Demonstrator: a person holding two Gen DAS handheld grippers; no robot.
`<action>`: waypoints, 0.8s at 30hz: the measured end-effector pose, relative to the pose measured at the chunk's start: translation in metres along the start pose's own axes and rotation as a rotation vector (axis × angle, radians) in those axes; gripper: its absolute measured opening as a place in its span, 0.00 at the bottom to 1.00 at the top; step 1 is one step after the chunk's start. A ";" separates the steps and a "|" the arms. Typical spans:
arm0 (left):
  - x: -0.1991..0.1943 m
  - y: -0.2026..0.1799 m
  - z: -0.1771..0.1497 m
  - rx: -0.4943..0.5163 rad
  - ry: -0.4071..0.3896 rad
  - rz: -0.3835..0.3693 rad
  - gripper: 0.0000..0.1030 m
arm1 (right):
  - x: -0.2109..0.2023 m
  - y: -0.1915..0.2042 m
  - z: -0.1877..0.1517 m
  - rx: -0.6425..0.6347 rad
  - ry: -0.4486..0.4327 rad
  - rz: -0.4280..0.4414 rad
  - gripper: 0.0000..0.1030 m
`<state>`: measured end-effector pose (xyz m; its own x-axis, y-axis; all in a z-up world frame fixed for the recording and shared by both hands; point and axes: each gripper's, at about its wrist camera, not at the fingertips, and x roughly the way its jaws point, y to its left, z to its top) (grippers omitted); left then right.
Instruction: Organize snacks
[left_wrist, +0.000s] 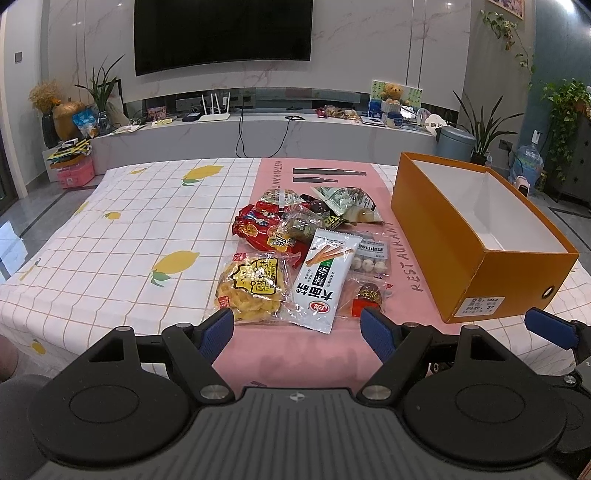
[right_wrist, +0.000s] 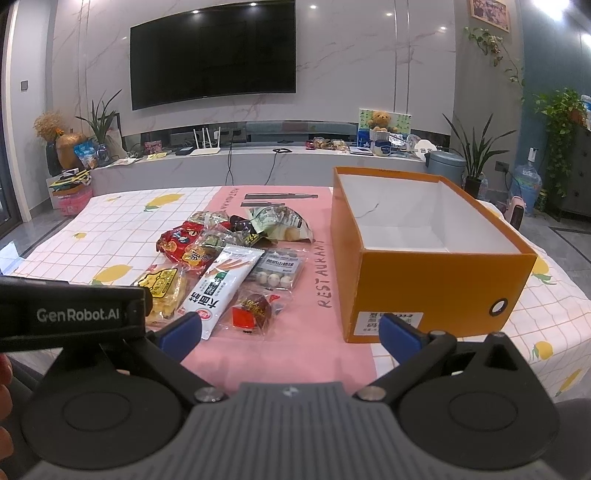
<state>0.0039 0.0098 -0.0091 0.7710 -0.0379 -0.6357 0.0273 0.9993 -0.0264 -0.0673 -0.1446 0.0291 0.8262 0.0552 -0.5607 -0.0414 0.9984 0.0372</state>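
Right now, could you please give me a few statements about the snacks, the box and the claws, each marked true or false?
1. The orange box has snacks in it. False: its inside shows only bare white.
2. The snack pile lies on the pink runner. True.
3. The left claw is shut on the white packet. False: it is open and holds nothing.
4. The right claw is open, with nothing in it. True.
5. The box stands left of the snacks. False: it stands to their right.
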 end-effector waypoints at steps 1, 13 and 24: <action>0.000 0.000 0.000 0.000 0.001 0.000 0.89 | 0.000 0.000 0.000 0.000 0.000 0.001 0.97; 0.005 0.006 0.012 0.049 0.014 0.040 0.89 | 0.010 0.001 0.007 -0.017 -0.002 0.031 0.97; 0.030 0.063 0.072 0.004 -0.028 0.101 0.89 | 0.079 0.002 0.047 0.047 0.073 0.144 0.87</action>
<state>0.0745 0.0723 0.0257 0.7873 0.0634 -0.6133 -0.0492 0.9980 0.0400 0.0247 -0.1383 0.0239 0.7703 0.1999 -0.6055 -0.1287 0.9788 0.1594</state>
